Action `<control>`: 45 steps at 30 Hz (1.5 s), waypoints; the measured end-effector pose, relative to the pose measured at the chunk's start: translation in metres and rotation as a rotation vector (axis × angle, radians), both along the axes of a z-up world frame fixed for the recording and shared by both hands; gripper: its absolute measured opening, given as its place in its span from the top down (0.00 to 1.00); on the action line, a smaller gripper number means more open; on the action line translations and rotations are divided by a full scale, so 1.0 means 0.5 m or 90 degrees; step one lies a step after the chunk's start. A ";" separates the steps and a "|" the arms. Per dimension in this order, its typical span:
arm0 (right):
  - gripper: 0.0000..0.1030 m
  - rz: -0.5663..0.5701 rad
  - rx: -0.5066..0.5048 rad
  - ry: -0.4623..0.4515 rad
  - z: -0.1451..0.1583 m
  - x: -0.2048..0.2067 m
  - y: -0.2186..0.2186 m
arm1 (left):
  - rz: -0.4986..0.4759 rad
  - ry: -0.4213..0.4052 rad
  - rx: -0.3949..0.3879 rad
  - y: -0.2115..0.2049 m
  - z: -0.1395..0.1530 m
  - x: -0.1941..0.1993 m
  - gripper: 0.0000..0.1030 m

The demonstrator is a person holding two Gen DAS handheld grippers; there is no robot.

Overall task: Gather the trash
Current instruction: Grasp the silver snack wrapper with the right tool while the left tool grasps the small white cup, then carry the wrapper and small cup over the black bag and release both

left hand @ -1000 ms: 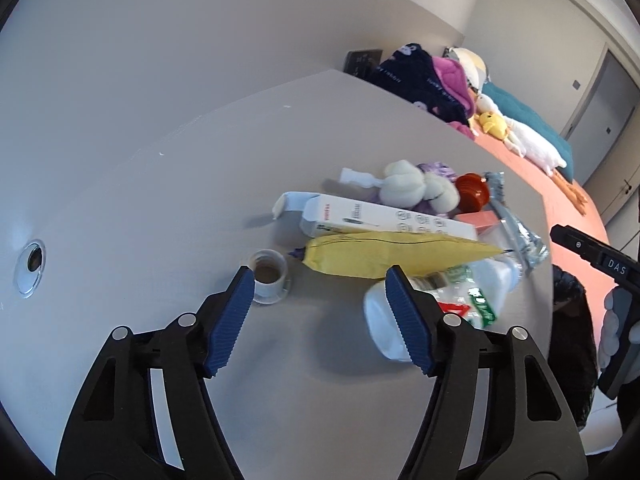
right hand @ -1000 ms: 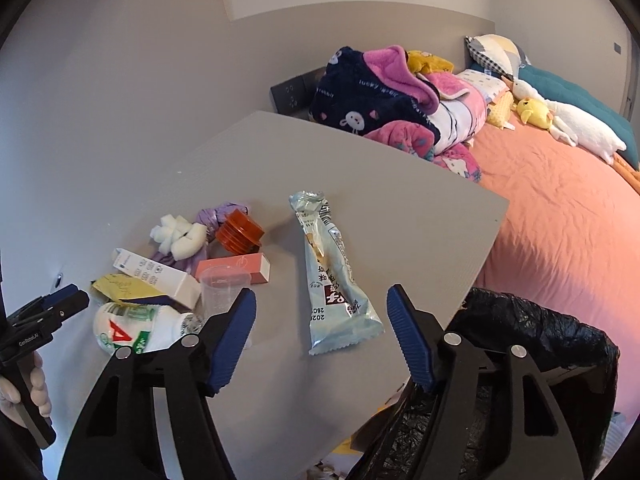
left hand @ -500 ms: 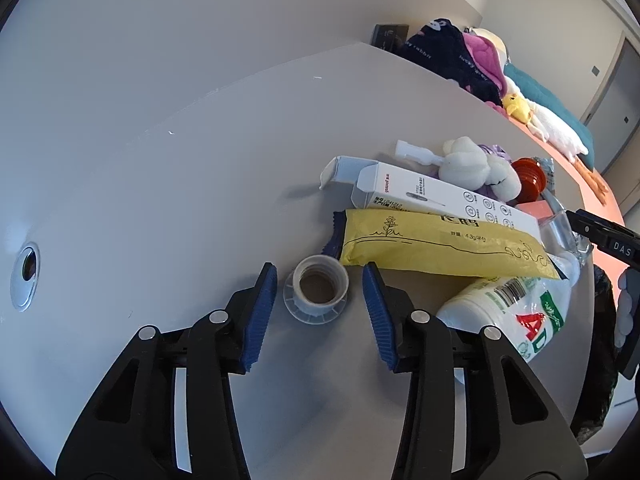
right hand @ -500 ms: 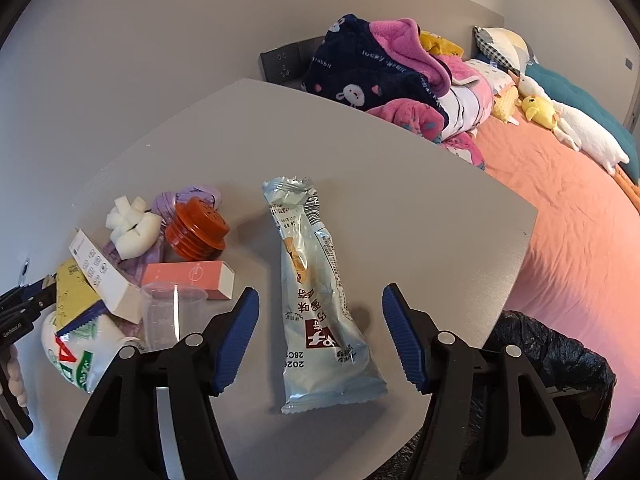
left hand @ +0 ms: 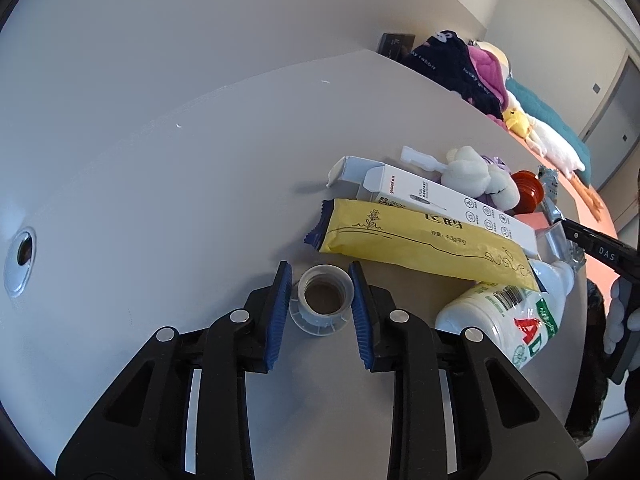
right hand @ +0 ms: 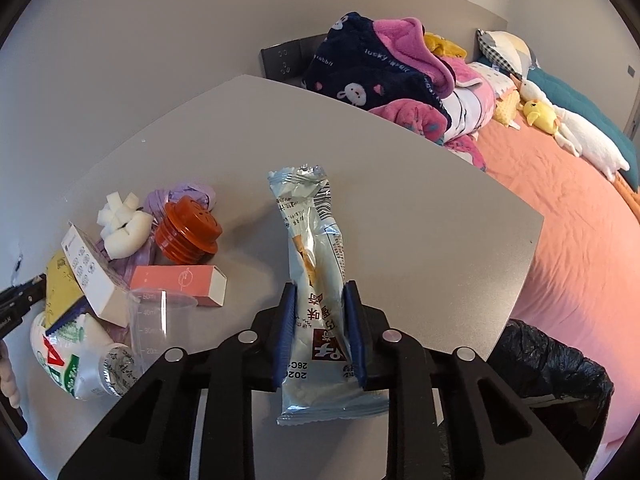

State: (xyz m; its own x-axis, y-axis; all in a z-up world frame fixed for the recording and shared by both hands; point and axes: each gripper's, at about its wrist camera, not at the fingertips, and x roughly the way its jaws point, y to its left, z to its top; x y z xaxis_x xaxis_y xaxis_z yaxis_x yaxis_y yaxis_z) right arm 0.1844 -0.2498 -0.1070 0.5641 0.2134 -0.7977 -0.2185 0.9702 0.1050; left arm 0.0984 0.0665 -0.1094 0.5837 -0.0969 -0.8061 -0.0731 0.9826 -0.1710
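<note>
Where both jaws stood wide a second ago, the right gripper (right hand: 320, 316) has clenched on the silver snack wrapper (right hand: 316, 280) lying on the grey table (right hand: 420, 220); the left gripper (left hand: 320, 280) has just been closing around the small white cap (left hand: 322, 300), its pads at the rim; only the right view shows the black trash bag (right hand: 552, 360) beside the table.
</note>
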 end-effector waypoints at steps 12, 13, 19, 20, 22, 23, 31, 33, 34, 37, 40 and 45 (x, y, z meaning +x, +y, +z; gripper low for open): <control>0.80 0.005 0.060 -0.014 0.053 -0.037 -0.012 | 0.001 -0.025 -0.025 -0.009 0.043 -0.030 0.72; 0.80 0.007 0.065 -0.017 0.060 -0.042 -0.012 | -0.003 -0.031 -0.025 -0.015 0.053 -0.034 0.72; 0.80 0.013 0.096 -0.035 0.103 -0.079 -0.023 | -0.024 -0.062 -0.028 -0.049 0.100 -0.051 0.72; 0.80 0.013 0.098 -0.038 0.109 -0.083 -0.025 | -0.029 -0.065 -0.029 -0.056 0.107 -0.052 0.72; 0.80 0.014 0.106 -0.045 0.125 -0.100 -0.030 | -0.041 -0.071 -0.030 -0.074 0.120 -0.050 0.72; 0.80 0.015 0.110 -0.048 0.133 -0.108 -0.033 | -0.047 -0.074 -0.029 -0.083 0.126 -0.051 0.72; 0.80 0.017 0.137 -0.068 0.184 -0.176 -0.064 | -0.110 -0.091 -0.036 -0.160 0.164 -0.067 0.72; 0.80 0.015 0.140 -0.074 0.193 -0.192 -0.073 | -0.130 -0.097 -0.037 -0.183 0.174 -0.069 0.72; 0.80 0.013 0.141 -0.076 0.197 -0.199 -0.078 | -0.136 -0.100 -0.037 -0.191 0.177 -0.070 0.72; 0.80 0.006 0.144 -0.082 0.206 -0.220 -0.096 | -0.163 -0.107 -0.039 -0.223 0.190 -0.071 0.72; 0.80 -0.006 0.147 -0.089 0.214 -0.244 -0.114 | -0.186 -0.113 -0.044 -0.250 0.200 -0.075 0.72; 0.80 -0.032 0.150 -0.097 0.221 -0.273 -0.149 | -0.228 -0.118 -0.052 -0.299 0.213 -0.085 0.72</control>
State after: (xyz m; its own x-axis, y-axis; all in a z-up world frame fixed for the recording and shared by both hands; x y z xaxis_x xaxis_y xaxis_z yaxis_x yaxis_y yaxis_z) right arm 0.0477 -0.3246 0.0034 0.6878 0.3513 -0.6352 -0.2013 0.9331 0.2980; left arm 0.0561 -0.0832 -0.0028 0.6362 -0.3795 -0.6717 0.3099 0.9230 -0.2279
